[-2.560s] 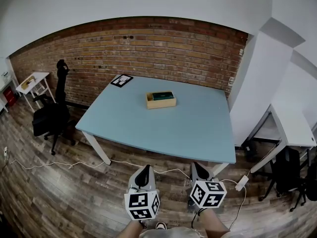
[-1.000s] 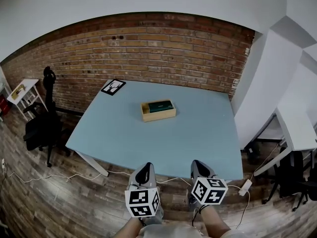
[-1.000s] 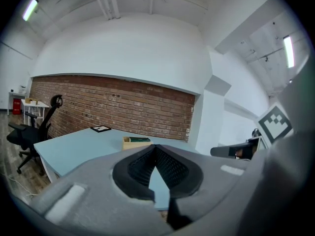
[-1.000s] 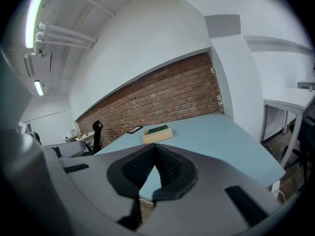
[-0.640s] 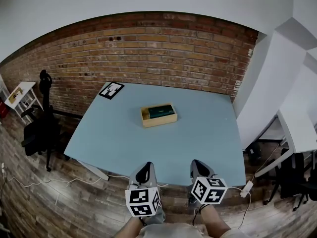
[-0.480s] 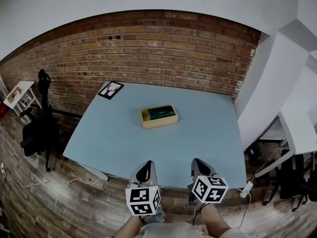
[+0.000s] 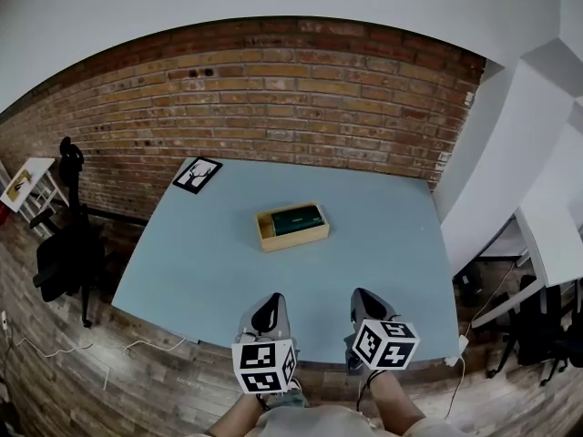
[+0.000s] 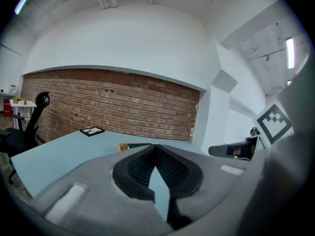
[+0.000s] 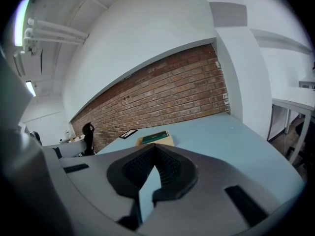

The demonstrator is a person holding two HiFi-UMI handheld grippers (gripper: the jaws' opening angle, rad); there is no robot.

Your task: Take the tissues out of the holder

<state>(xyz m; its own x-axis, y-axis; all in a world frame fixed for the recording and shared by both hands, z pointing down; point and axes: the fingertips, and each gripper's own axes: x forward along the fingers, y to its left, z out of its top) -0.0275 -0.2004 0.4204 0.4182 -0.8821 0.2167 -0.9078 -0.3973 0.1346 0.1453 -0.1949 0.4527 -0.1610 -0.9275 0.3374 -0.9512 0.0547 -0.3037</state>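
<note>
A light wooden holder point(image 7: 291, 227) sits at the middle of the pale blue table point(image 7: 209, 262), with a dark green tissue pack point(image 7: 293, 217) lying inside it. My left gripper point(image 7: 264, 307) and right gripper point(image 7: 363, 299) hover side by side over the table's near edge, well short of the holder. Both are shut with nothing between the jaws. In the left gripper view the holder point(image 8: 129, 146) peeks out just over the shut left gripper point(image 8: 156, 147). The right gripper view shows the holder point(image 9: 156, 139) and its green pack beyond the shut right gripper point(image 9: 155, 147).
A black-framed picture point(image 7: 197, 174) lies on the table's far left corner. A brick wall point(image 7: 319, 107) runs behind the table. A black office chair point(image 7: 56, 248) stands on the wood floor at the left, and a white desk point(image 7: 551, 244) at the right.
The view has moved forward, so the table and holder are nearer and lower in frame. Both grippers now hang over the table's near edge instead of the floor, still shut.
</note>
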